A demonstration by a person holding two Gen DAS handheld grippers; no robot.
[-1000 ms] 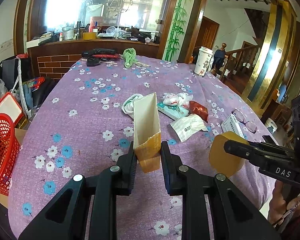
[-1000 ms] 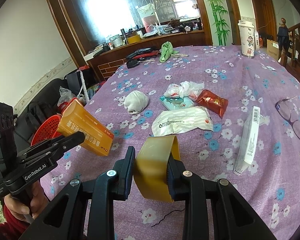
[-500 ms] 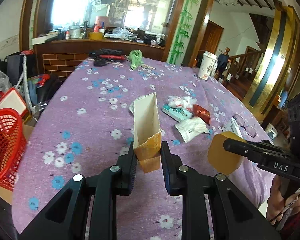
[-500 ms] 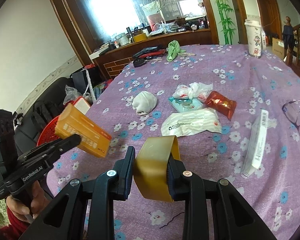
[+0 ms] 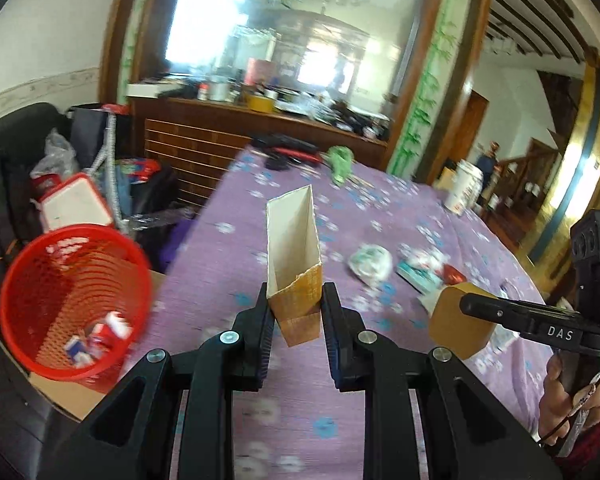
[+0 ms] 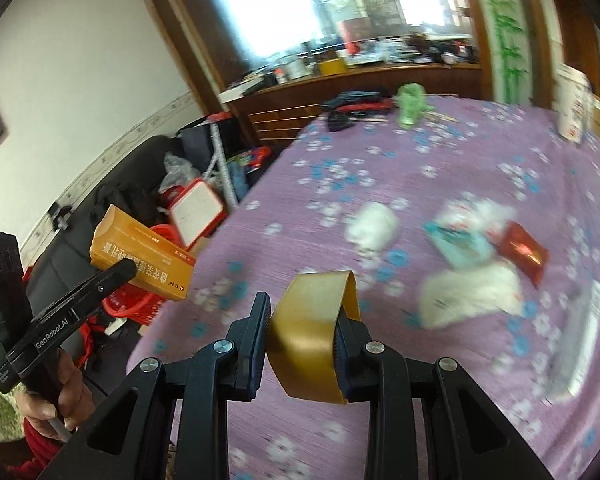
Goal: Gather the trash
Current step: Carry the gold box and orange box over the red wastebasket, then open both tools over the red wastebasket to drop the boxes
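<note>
My left gripper (image 5: 295, 314) is shut on an open orange carton (image 5: 294, 256) with a white inside, held above the table's left edge; the carton also shows in the right wrist view (image 6: 140, 262). My right gripper (image 6: 302, 334) is shut on a flattened brown tape ring (image 6: 312, 332), which also shows in the left wrist view (image 5: 458, 326). A red mesh bin (image 5: 74, 300) with some scraps in it stands on the floor to the left of the table. More trash lies on the purple floral tablecloth: a white wad (image 6: 374, 226), a teal pack (image 6: 458, 242), a red wrapper (image 6: 524, 252), a white bag (image 6: 472, 296).
A paper cup (image 5: 466, 192) and a green cloth (image 5: 340, 162) sit at the far side of the table. A long white box (image 6: 584, 340) lies at the right. Bags, a white-and-red box (image 5: 76, 206) and a black sofa crowd the floor left of the table.
Both grippers have swung left with their loads. The red bin has come well into the left wrist view, and the table trash has slid right. The views are motion-blurred.
</note>
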